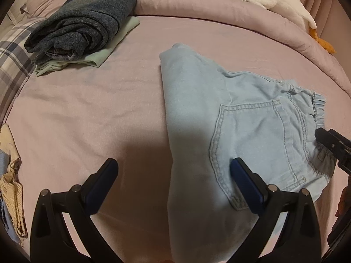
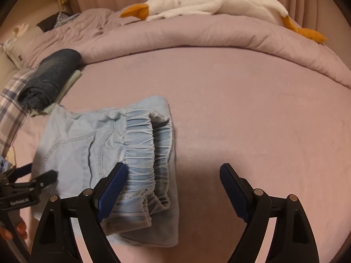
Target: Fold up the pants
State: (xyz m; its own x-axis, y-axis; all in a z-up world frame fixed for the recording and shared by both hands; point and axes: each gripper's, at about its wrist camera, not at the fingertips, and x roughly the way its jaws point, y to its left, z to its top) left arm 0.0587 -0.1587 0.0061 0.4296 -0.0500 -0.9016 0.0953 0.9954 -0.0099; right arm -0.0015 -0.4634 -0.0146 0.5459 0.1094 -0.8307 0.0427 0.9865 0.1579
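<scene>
Folded pale-blue pants (image 1: 230,114), elastic waistband (image 2: 149,153) bunched.

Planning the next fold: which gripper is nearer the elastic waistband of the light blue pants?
Right. The right gripper has one finger beside the elastic waistband, jaws open. The left gripper sits toward the folded leg side, by the back pocket, also open.

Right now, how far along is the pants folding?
Done: dark jeans stacked on a green garment; the light blue pants look folded over. In hand: nothing; left gripper and right gripper are open. Left: possibly a final fold, then stacking.
</scene>
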